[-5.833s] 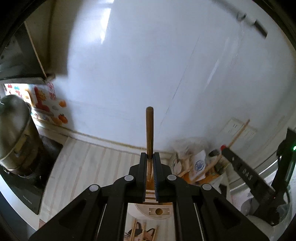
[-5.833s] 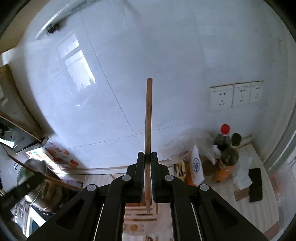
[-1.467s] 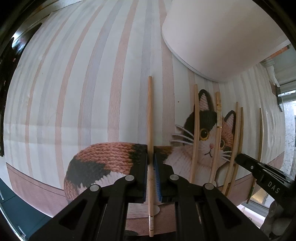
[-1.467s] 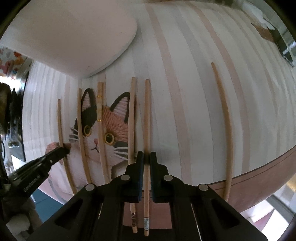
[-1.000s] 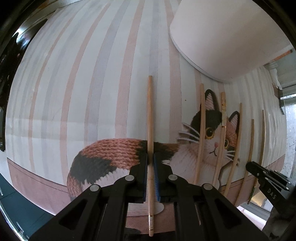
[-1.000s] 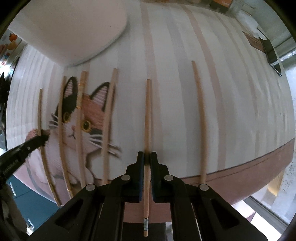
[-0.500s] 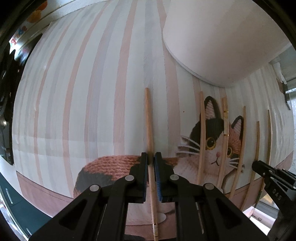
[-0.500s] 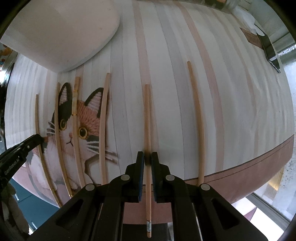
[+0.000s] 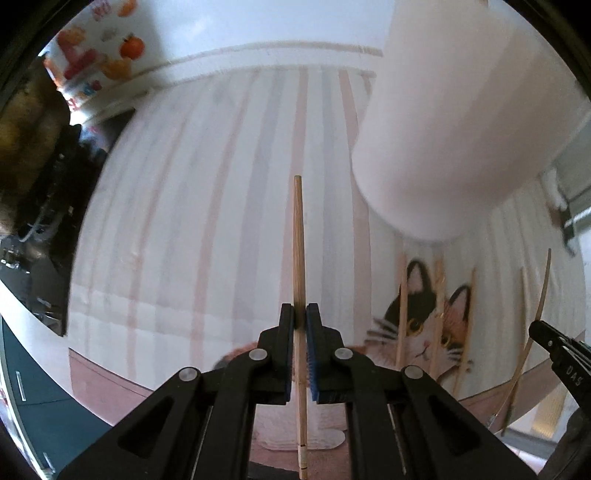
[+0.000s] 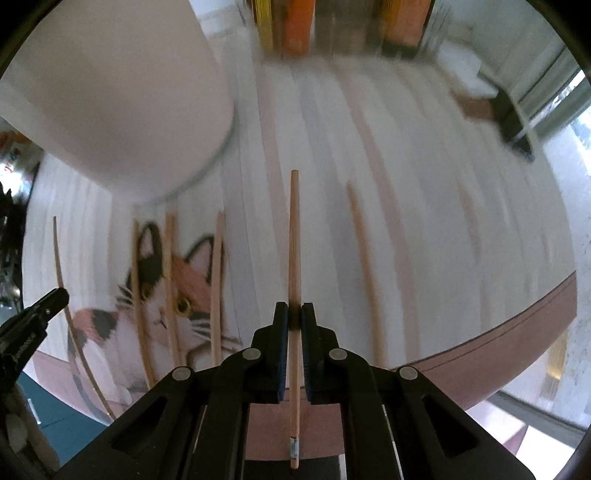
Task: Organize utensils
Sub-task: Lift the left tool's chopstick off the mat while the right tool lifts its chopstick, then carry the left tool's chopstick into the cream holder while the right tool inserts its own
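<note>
My left gripper point(image 9: 300, 314) is shut on a wooden chopstick point(image 9: 298, 236), which it holds off the striped cat mat point(image 9: 184, 221). A tall white container point(image 9: 461, 110) stands close at the upper right. My right gripper point(image 10: 294, 317) is likewise shut on its own chopstick point(image 10: 294, 240), raised above the mat. Several more chopsticks point(image 10: 218, 277) lie side by side across the cat picture, and one chopstick point(image 10: 364, 277) lies alone to the right. Each gripper shows at the edge of the other's view: the right gripper point(image 9: 543, 332) and the left gripper point(image 10: 59, 295).
Bottles and orange boxes point(image 10: 295, 26) stand blurred along the back wall. A dark flat object point(image 10: 513, 118) lies at the far right of the mat. A stove with a pot point(image 9: 37, 166) is at the left, below fruit stickers point(image 9: 96, 55). The mat's brown border point(image 10: 517, 325) marks the near edge.
Both grippers have risen with their chopsticks, which lay on the mat before. The views have tilted up, so the container and the back wall now show more.
</note>
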Tool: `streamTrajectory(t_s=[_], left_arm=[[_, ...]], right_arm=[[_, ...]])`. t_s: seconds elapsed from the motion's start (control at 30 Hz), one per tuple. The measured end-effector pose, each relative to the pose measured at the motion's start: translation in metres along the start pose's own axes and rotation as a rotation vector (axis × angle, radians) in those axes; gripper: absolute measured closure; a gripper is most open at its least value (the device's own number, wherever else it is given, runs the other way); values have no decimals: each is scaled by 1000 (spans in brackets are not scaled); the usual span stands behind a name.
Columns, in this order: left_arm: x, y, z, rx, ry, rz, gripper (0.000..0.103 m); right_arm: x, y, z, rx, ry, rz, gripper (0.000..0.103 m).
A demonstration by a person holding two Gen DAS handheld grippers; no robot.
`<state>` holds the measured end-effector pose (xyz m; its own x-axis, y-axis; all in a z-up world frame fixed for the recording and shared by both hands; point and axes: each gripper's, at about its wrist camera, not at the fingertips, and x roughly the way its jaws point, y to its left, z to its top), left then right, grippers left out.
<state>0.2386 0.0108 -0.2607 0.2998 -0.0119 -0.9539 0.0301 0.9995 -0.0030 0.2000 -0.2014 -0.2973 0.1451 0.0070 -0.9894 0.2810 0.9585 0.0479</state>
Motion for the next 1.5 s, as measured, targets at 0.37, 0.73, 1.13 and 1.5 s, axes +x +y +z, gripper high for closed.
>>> streamTrajectory(t_s=[0.37,0.73,1.13,1.5], left_arm=[[-75,39,17,-87,-194,-21,99],[-152,60,28,-157,-329,-95,99],[-298,32,103,-183,-666,-272,99],[-250,-9,200,-169,-702,-221,99]], right_arm=[[-70,-16,27,-10,-207,18,96],[-128,-19,49,34,-349,110,96],[-248,-15,119,80,-593,312,96],[-252,27,221,63,-709,319,96]])
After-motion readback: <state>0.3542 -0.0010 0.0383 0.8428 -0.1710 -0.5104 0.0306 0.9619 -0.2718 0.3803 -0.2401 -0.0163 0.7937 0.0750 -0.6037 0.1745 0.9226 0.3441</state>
